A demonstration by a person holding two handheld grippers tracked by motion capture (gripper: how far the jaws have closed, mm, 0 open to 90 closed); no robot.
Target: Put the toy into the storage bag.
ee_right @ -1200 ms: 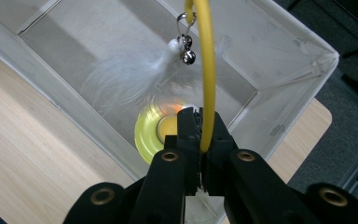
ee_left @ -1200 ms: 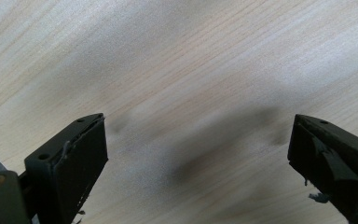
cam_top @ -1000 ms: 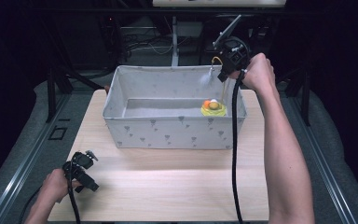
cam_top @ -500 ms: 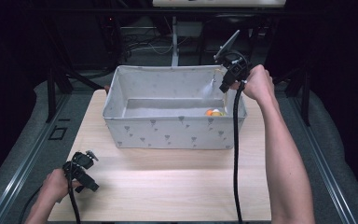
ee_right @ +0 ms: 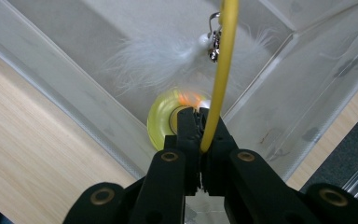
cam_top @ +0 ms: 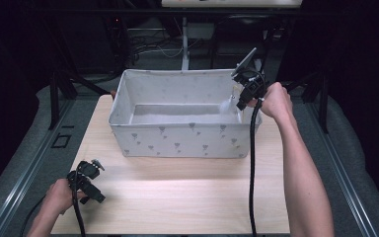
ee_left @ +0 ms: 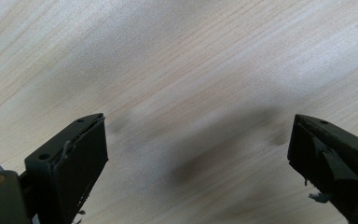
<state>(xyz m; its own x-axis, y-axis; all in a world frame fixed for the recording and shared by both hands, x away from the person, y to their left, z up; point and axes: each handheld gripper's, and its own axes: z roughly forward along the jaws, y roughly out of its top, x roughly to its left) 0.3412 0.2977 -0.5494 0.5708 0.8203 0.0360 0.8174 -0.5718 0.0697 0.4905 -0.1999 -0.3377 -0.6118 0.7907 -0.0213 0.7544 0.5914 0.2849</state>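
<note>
Wooden and pale, the surface carried a grey fabric bin in the high view, with the right claw at the bin's far right corner and the left claw low near the front left edge. Along the left claw, the jaws stood spread above bare wood. Along the right claw, the jaws pinched a yellow cord, with a white feather and yellow disc inside the bin.

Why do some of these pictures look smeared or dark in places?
High view: the pale wooden table is brightly lit, its surroundings nearly black. Left gripper view: the wood grain is motion-smeared, with soft shadows between the open jaws. Right gripper view: the white feather and round yellow disc look blurred, while the thin yellow cord is sharper.
</note>
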